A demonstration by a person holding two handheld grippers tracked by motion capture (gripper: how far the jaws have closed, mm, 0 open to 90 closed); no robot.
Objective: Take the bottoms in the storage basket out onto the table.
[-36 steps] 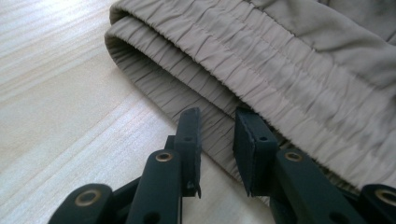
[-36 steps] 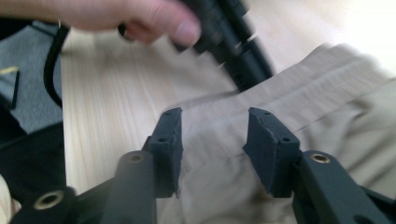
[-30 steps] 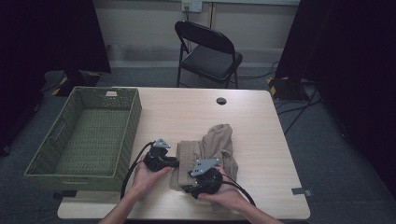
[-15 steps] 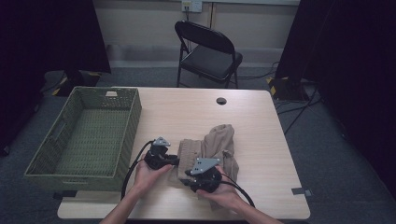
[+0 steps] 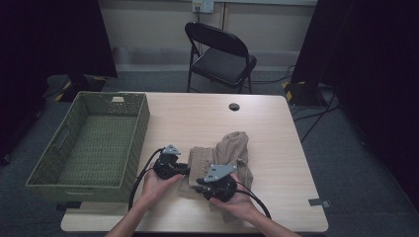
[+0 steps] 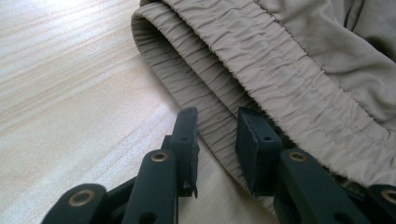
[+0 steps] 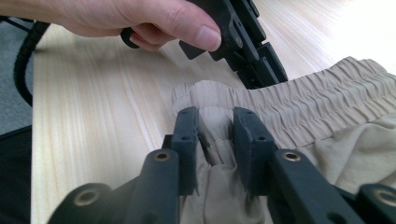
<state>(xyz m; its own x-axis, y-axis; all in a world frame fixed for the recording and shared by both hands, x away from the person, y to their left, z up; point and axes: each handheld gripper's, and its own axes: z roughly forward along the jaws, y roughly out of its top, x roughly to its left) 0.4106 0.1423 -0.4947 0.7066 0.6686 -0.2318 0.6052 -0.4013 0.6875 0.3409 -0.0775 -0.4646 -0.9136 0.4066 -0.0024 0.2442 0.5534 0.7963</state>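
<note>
A pair of beige shorts [image 5: 223,157] lies crumpled on the near half of the wooden counter [image 5: 197,118], right of its middle, with its gathered waistband [image 6: 261,70] turned toward the person's left. A green woven basket [image 5: 129,143] stands at the counter's left edge, well apart from the cloth, and a small dark round opening [image 5: 234,106] sits in the counter top near the far edge. Beyond the counter a black folding chair [image 5: 222,54] stands on the grey floor, with dark curtains to either side. Nothing lies between the basket and the shorts but bare wood. The left tongs [image 5: 185,169] rest at the waistband's edge; in the left gripper view their jaws sit close together with the ruffled hem running between them, but whether the pads actually press on the cloth cannot be told. The right tongs [image 7: 215,135] have just been closing, and in the right gripper view a fold of the fabric stands pinched between their pads just behind the waistband. That same view shows the left hand [image 7: 140,21] on its gripper farther off, its jaw tips meeting the waistband's edge. From above, both hands and gripper bodies cover the near side of the shorts, and the forearms are cut off at the bottom.
</note>
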